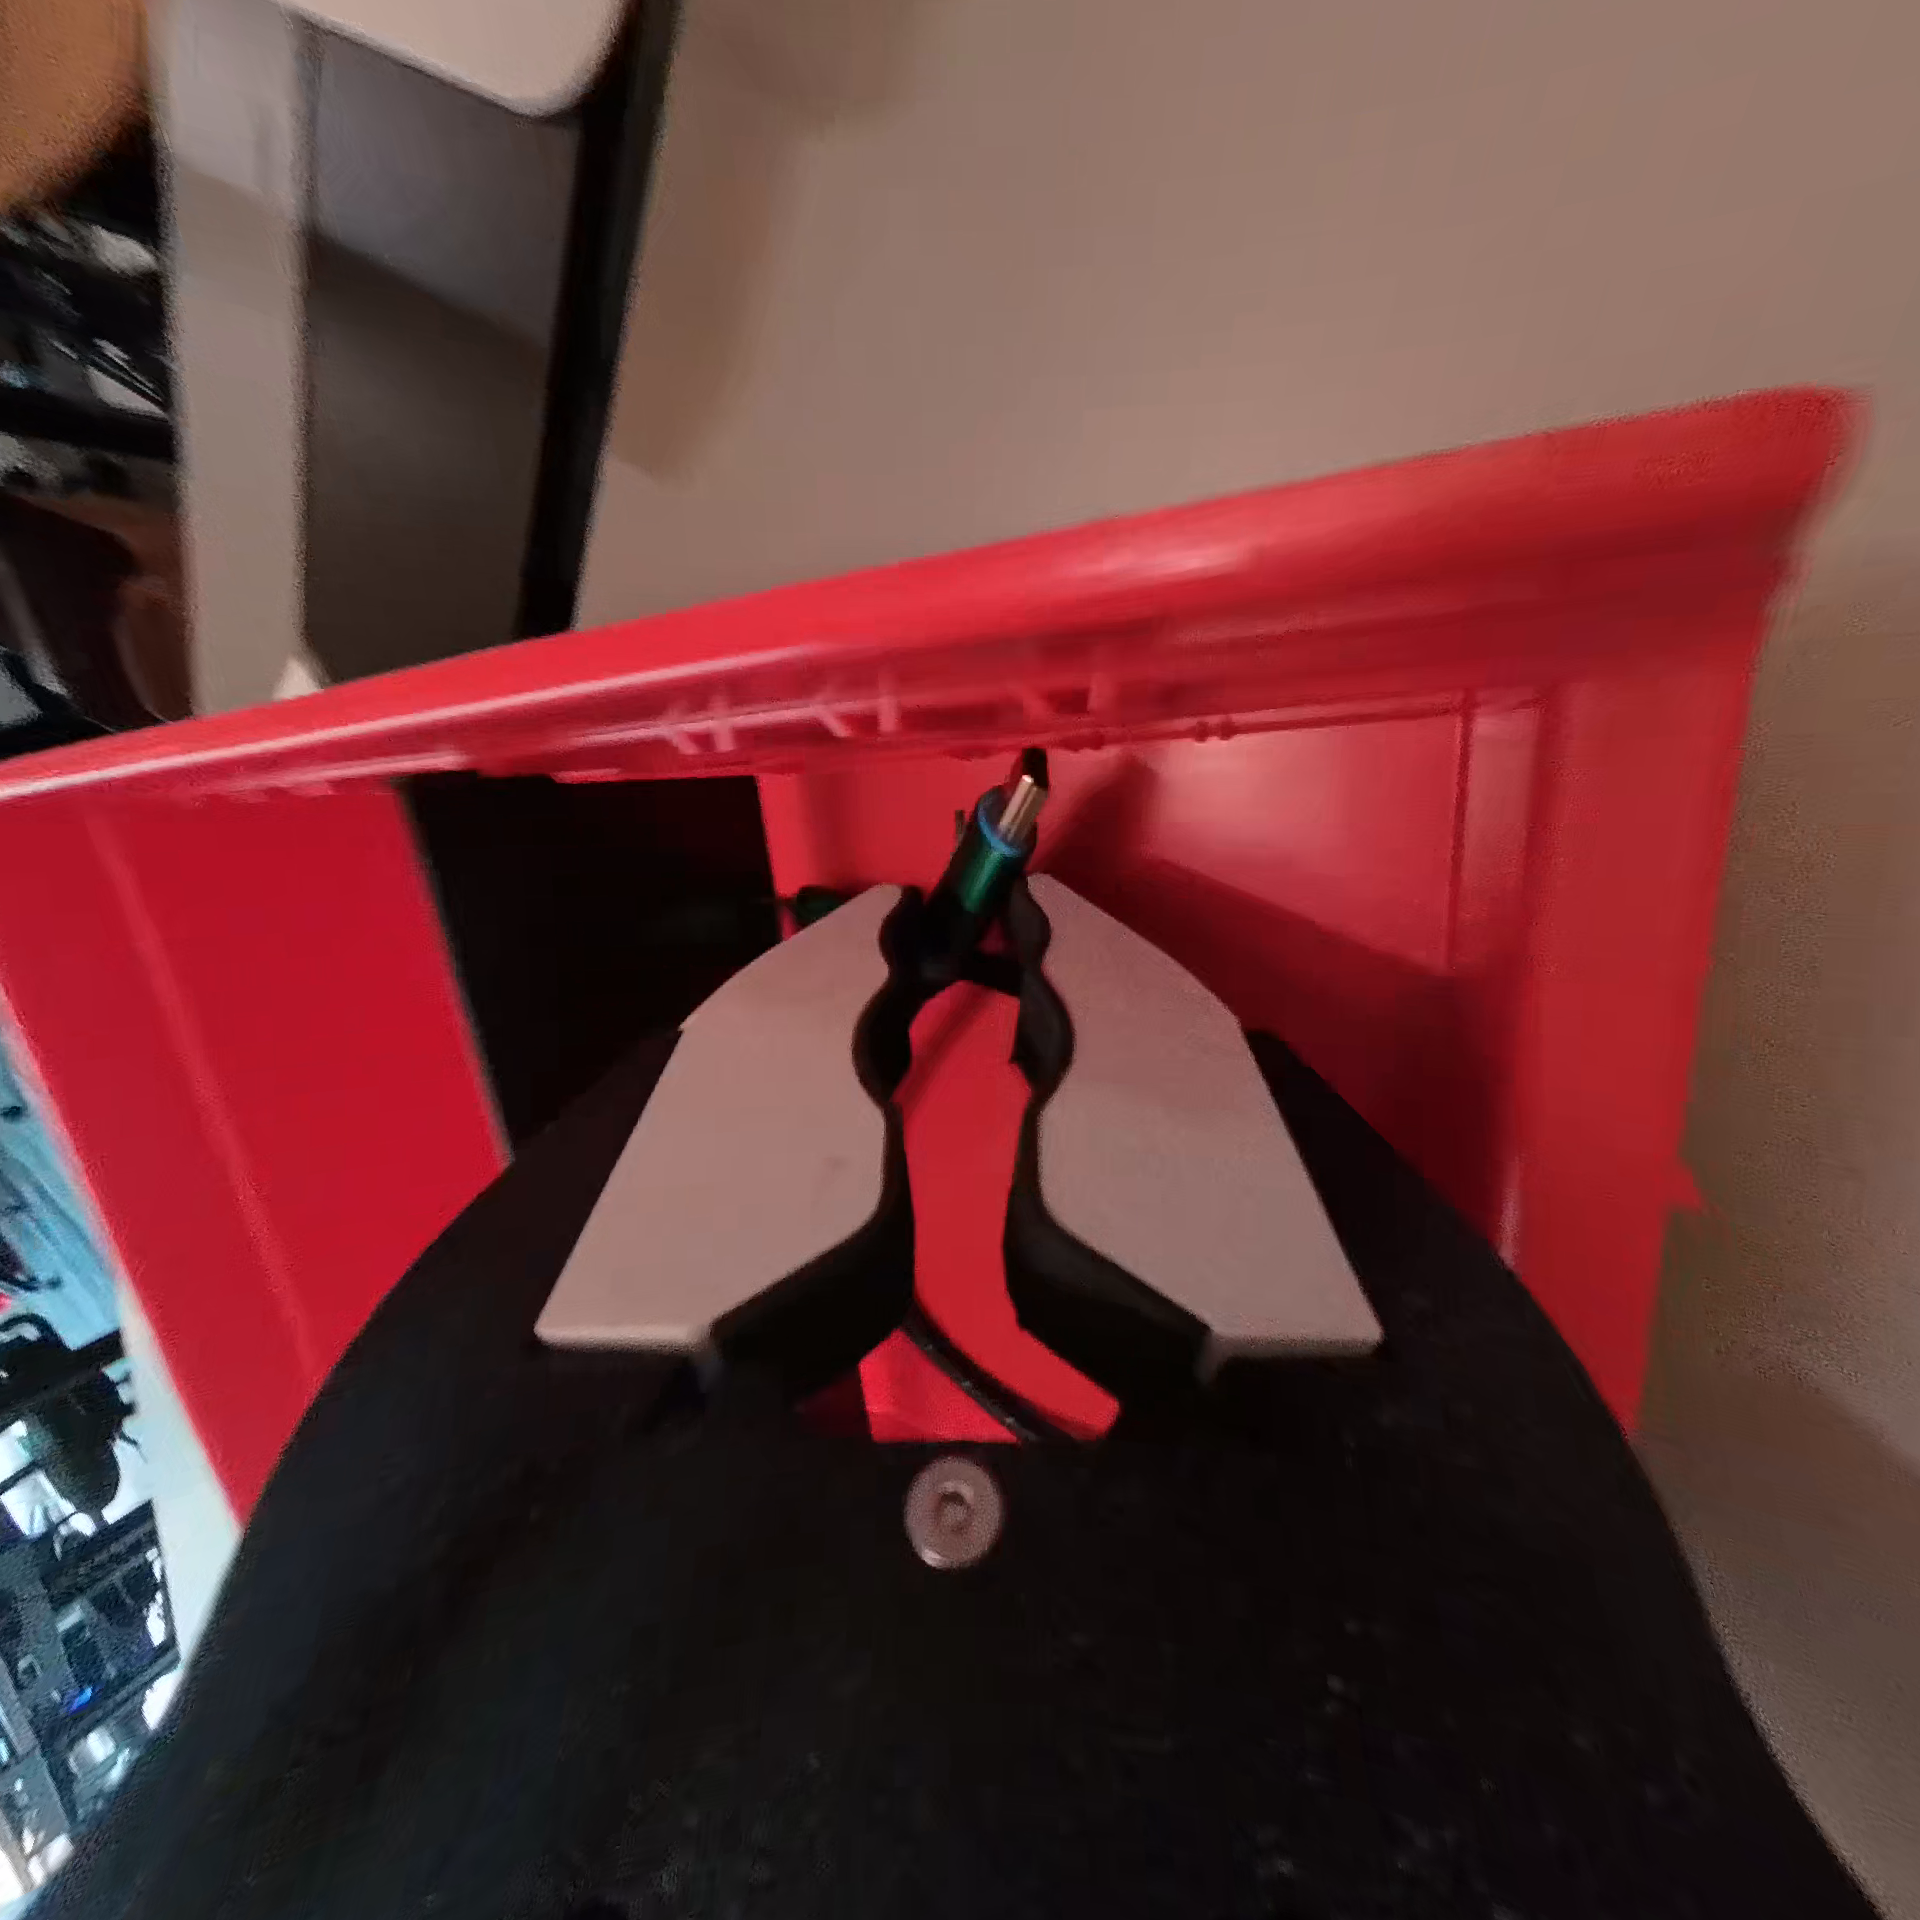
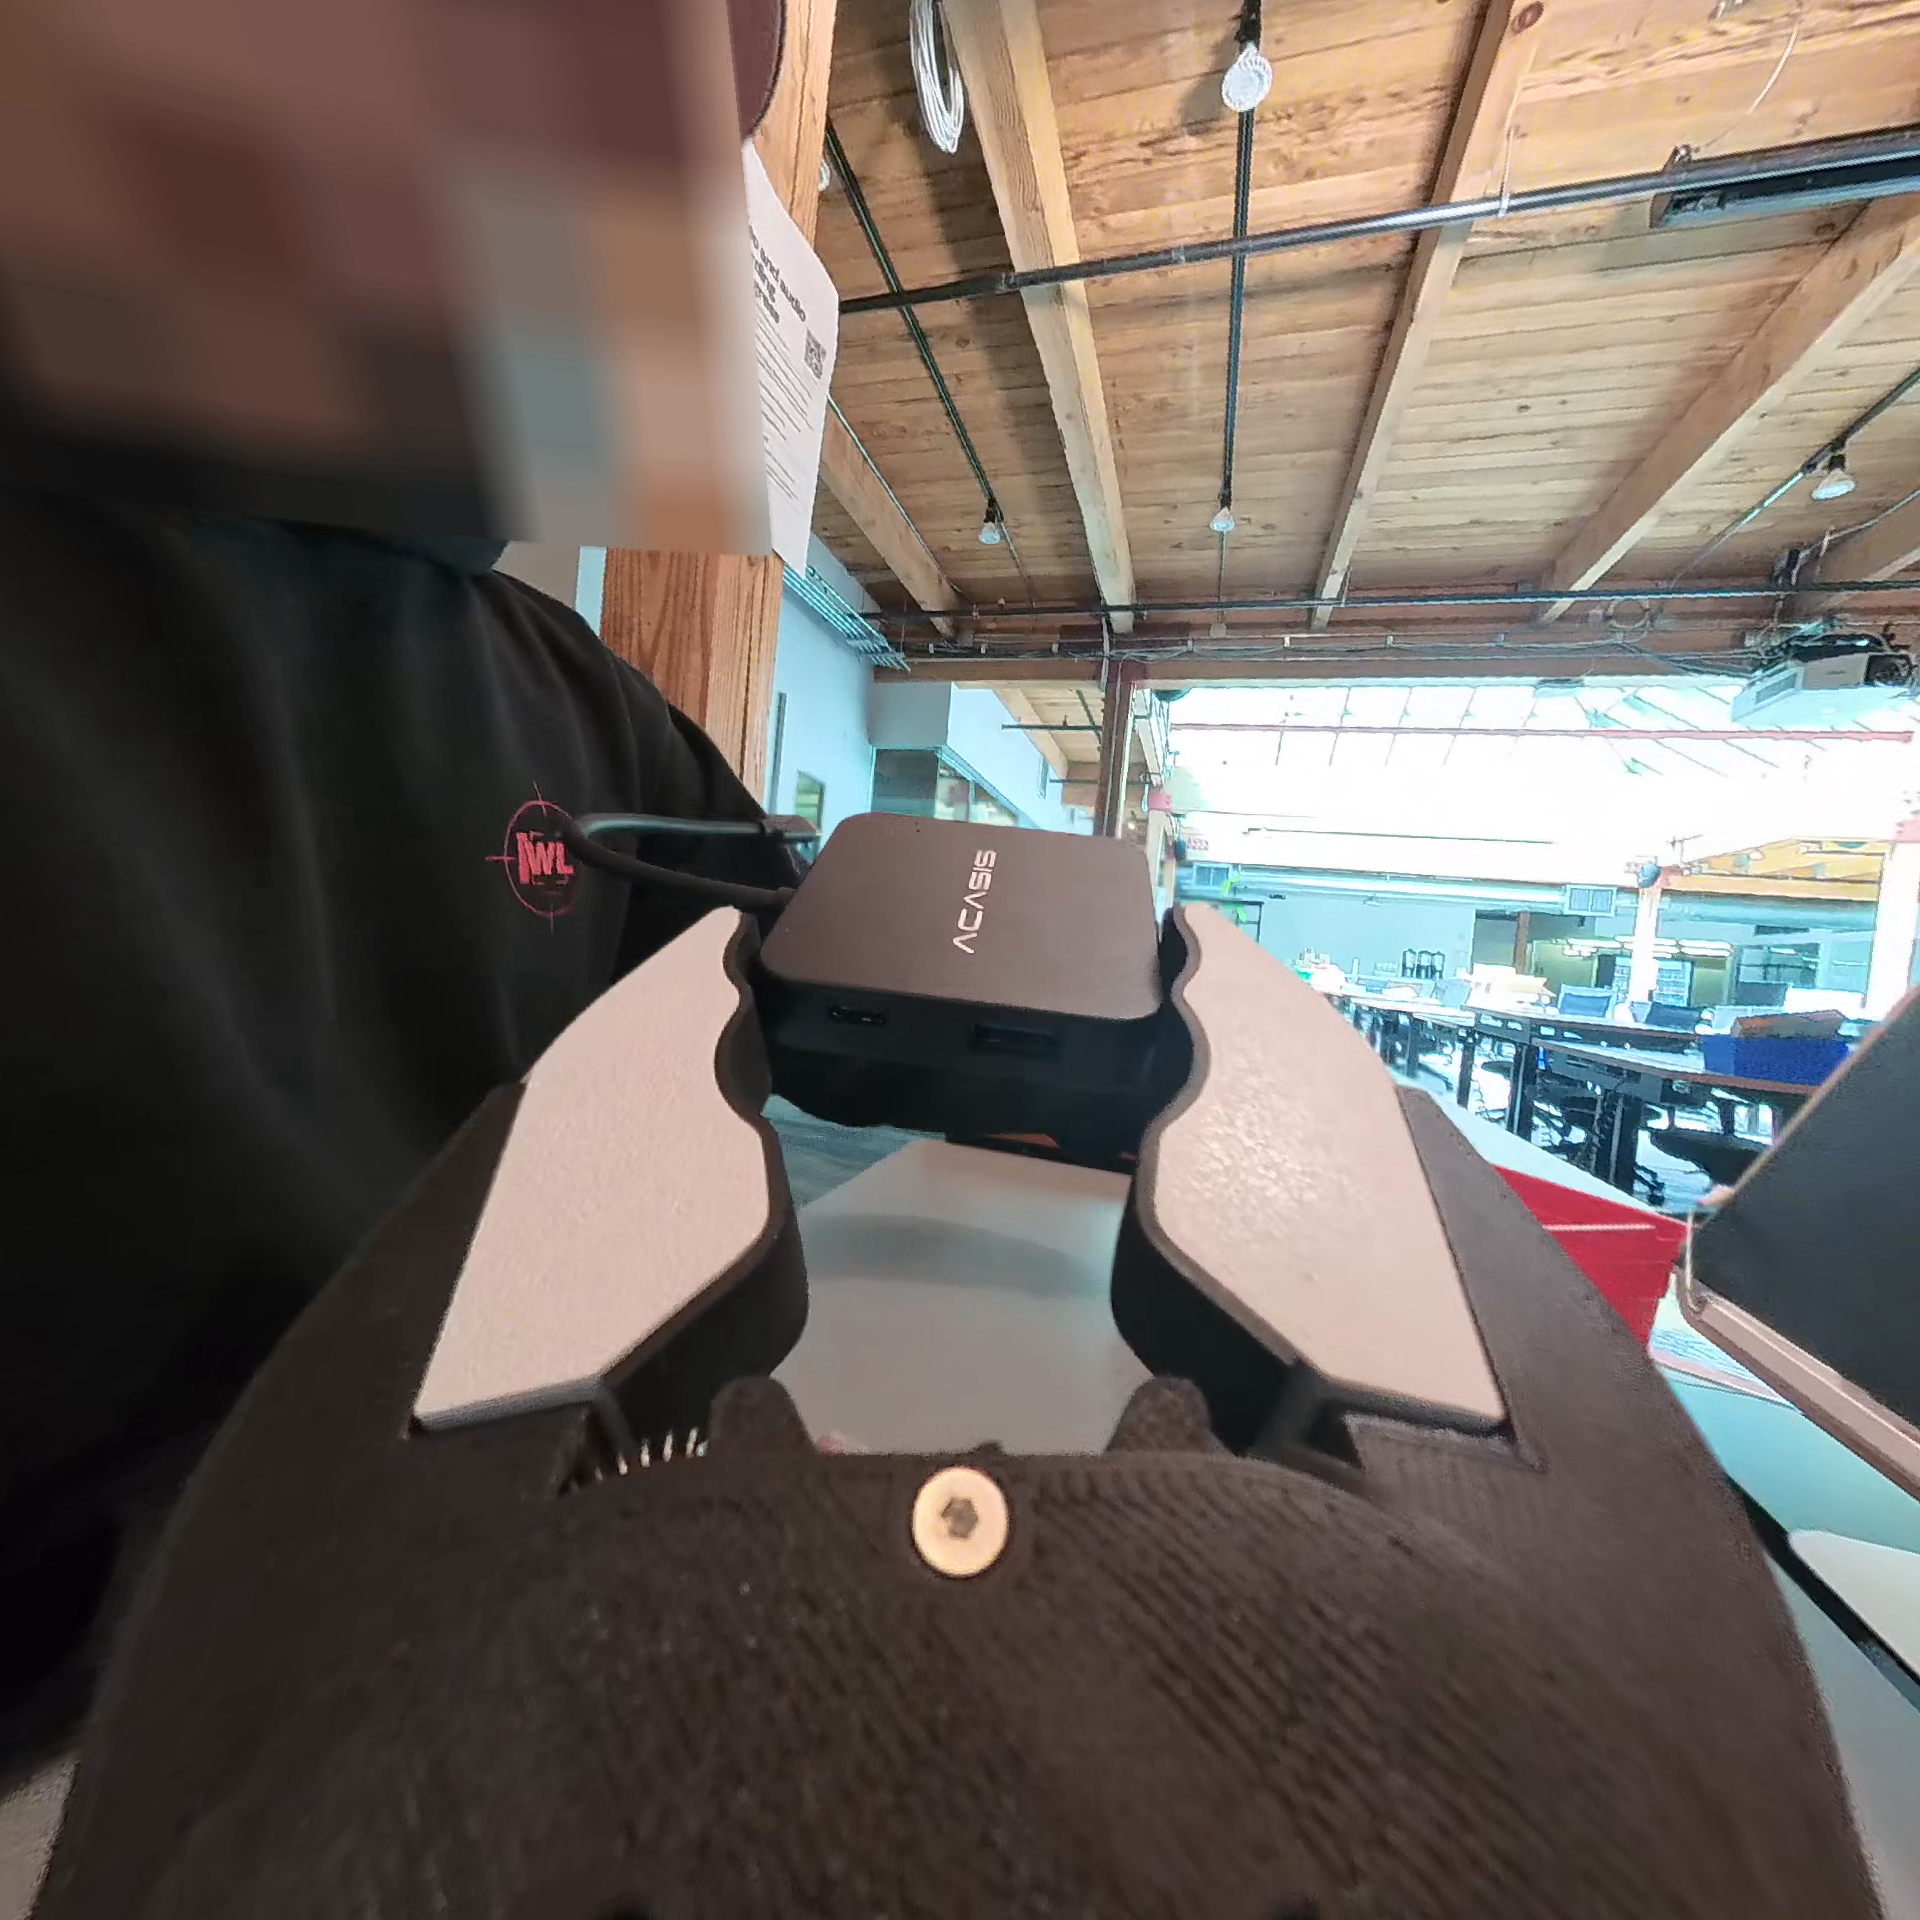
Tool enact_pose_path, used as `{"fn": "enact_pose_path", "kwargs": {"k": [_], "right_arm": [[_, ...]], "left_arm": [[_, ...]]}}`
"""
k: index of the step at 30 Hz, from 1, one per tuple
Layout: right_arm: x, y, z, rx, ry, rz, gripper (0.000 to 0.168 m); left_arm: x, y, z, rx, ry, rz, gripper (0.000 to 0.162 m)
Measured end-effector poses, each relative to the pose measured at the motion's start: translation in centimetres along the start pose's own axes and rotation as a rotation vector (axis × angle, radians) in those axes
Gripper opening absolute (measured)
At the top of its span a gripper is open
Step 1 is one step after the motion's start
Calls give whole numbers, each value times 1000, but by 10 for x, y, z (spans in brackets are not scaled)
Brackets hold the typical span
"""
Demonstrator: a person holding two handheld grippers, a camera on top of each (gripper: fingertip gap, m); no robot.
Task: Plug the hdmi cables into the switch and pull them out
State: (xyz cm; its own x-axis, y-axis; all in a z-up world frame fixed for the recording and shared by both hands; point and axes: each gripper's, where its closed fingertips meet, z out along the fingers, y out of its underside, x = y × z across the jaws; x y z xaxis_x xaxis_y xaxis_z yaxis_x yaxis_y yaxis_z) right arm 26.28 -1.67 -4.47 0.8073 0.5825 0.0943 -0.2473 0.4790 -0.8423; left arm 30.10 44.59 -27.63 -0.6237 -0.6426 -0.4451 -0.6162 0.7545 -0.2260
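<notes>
1. Pinching the cable plug (image 1: 987, 883): left gripper (image 1: 961, 935) is nearly closed on the green metallic shell just behind the connector tip. The tip pokes out past the fingertips toward 12 o'clock, tilted slightly to 1 o'clock.
2. Plug shell looks rigid, smooth and likely slippery; current hold on the shell is the right spot. The cable (image 1: 971, 1371) trails back between the fingers toward 6 o'clock; it looks limp, so don't grip there for insertion.
3. Outward: a red bin (image 1: 1143, 603) fills the left wrist view, rim running 9 to 2 o'clock, plug tip near its underside. View is motion-blurred.
4. Right gripper (image 2: 961, 997) is partly open, clamped across the side edges of the black switch (image 2: 956, 925), held in the air.
5. Switch: small rigid box, probably light, matte. Two ports face the camera at 6 o'clock; a lead (image 2: 665, 852) exits at 10 o'clock.
6. Side-edge hold leaves the ports clear. Judgement: it may twist under insertion force, so push square to the port.
</notes>
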Motion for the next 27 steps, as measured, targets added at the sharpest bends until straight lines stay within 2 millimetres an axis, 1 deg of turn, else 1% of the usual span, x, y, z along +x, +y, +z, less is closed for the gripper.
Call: {"fn": "enact_pose_path", "kwargs": {"k": [1,3,6,8,9,11,13,15,17,18,19,21,23,24,25,26,27], "right_arm": [[0,2,1,-17,4,-6,73],[-1,2,1,-31,5,-18,73],[-1,0,3,-16,-3,-13,73],[-1,1,4,-18,-1,-16,73],[-2,1,5,-20,-5,-17,73],[-4,1,7,-28,-9,-24,73],[-6,-1,8,-32,-16,-32,73],[-9,-5,8,-24,-22,-39,73],[-11,-9,7,-19,-24,-48,73],[-12,-11,6,-17,-22,-51,73],[-12,-12,5,-19,-23,-55,73],[-14,-13,4,-26,-25,-59,73],[-15,-16,2,-29,-20,-71,73],[-17,-17,2,-26,-24,-76,73],[-18,-20,1,-19,-27,-79,73],[-20,-23,1,-11,-28,-84,73],[-21,-25,0,-6,-29,-91,73]], "left_arm": [[-3,-5,-10,41,-29,3,15],[-13,-14,-38,119,-121,-2,14],[-29,-24,-90,194,-295,12,13],[-31,-37,-127,251,-406,24,12],[-27,-46,-146,295,-440,27,11],[-12,-68,-177,381,-485,36,11],[9,-88,-200,403,-534,81,11],[33,-108,-212,388,-565,128,11],[61,-130,-217,397,-562,164,11],[77,-140,-215,409,-522,171,11],[95,-149,-209,412,-444,164,11],[133,-163,-193,405,-210,127,11],[180,-174,-181,402,105,114,11],[202,-180,-178,413,266,118,11],[223,-186,-178,431,431,120,11],[245,-190,-183,453,620,121,11],[264,-195,-194,495,826,117,11]]}}
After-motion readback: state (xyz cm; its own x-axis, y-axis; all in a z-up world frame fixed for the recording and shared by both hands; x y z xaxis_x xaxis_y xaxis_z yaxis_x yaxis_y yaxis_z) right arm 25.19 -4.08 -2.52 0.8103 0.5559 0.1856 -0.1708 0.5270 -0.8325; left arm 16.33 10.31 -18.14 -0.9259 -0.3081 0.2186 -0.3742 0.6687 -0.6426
